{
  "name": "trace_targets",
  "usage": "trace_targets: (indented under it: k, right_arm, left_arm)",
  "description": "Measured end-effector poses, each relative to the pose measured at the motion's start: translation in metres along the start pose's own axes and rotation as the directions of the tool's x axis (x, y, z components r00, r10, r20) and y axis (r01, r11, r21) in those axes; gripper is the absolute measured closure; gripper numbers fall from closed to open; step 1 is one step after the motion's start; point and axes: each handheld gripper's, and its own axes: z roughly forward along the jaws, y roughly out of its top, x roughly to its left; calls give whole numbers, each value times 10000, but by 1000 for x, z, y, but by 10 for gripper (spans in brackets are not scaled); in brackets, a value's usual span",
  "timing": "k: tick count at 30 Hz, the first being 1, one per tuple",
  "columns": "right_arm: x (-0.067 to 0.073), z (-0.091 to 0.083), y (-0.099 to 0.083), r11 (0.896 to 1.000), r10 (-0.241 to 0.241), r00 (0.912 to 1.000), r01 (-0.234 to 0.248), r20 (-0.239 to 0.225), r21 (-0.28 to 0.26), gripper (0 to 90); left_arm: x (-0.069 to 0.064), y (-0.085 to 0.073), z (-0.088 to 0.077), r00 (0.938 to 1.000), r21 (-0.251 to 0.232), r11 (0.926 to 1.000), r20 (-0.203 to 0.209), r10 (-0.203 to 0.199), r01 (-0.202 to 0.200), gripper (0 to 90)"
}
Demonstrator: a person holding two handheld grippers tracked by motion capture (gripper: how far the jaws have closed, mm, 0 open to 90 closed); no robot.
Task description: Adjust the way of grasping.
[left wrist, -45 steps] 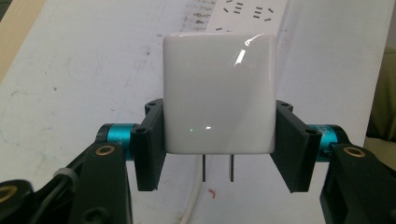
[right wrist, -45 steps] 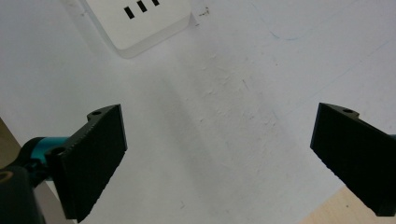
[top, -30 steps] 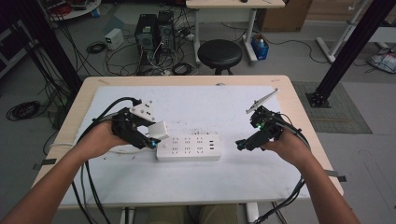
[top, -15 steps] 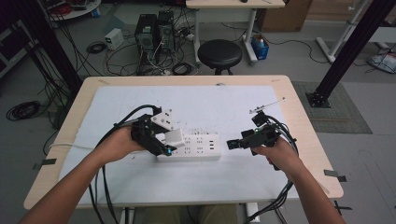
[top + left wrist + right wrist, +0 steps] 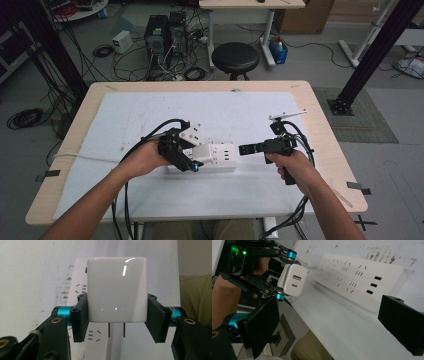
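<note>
A white power strip lies on the white mat in the middle of the table. My left gripper is shut on a white charger block, held just above the strip's left part with its two prongs bare. The charger shows two ports on its end face. My right gripper stands open just right of the strip, with nothing between its pads.
The wooden table edge frames the mat. Behind the table stand a black stool, a computer tower and tangled cables on the floor. Black cables trail from both grippers toward the front edge.
My left gripper has carried the charger rightward and down over the strip's left part. My right gripper has moved left, closer to the strip's right end.
</note>
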Motion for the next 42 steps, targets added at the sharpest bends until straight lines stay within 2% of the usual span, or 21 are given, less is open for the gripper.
trace_targets:
  k: [4, 5, 9, 15, 22, 24, 25, 28, 30, 31, 36, 40, 42]
  right_arm:
    - [3, 7, 1, 9997, 226, 9990, -228, -375, -71, 32]
    - [3, 8, 1, 9996, 267, 9984, -271, -490, -73, 32]
    - [4, 13, 2, 9988, 467, 9965, -476, -686, -110, 33]
    - [5, 23, 3, 9964, 828, 9932, -841, -822, -120, 51]
    - [7, 37, 4, 9955, 943, 9919, -929, -852, 210, 72]
    - [6, 39, 5, 9959, 893, 9914, -876, -956, 216, 150]
    - [6, 40, 5, 9957, 927, 9901, -916, -1049, 153, 155]
    - [5, 42, 7, 9885, 1511, 9820, -1491, -1137, 261, 193]
    - [5, 44, 7, 9874, 1580, 9808, -1554, -1142, 307, 203]
    - [5, 45, 8, 9868, 1610, 9803, -1580, -1143, 349, 252]
    - [6, 50, 8, 9869, 1615, 9788, -1597, -1257, 242, 349]
    - [6, 53, 10, 9789, 2034, 9697, -1984, -1357, 492, 414]
    - [6, 56, 10, 9792, 2008, 9705, -1950, -1337, 555, 430]
  left_arm:
    - [0, 5, 5, 10000, -8, 10000, -4, 92, -92, 425]
    - [0, 6, 7, 10000, -120, 9999, 34, -4, 4, 425]
    - [0, 12, 11, 9999, -150, 9998, 46, 161, -160, 425]
    - [0, 19, 16, 9995, -152, 9994, 79, 308, -306, 425]
    - [-1, 22, 18, 9995, -148, 9994, 9, 313, -313, 425]
    - [-1, 23, 19, 9993, -149, 9992, -4, 364, -364, 425]
    - [-2, 23, 19, 9995, -184, 9993, -13, 313, -313, 425]
    - [-1, 24, 20, 9994, -204, 9992, -30, 347, -347, 425]
    - [-1, 25, 21, 9992, -204, 9990, -22, 388, -389, 425]
    - [-2, 26, 21, 9993, -229, 9991, -31, 365, -366, 425]
    - [-2, 27, 23, 9990, -238, 9987, -57, 453, -454, 425]
    - [-2, 27, 22, 9986, -300, 9982, -130, 522, -525, 425]
    - [-3, 27, 22, 9984, -308, 9981, -194, 534, -539, 425]
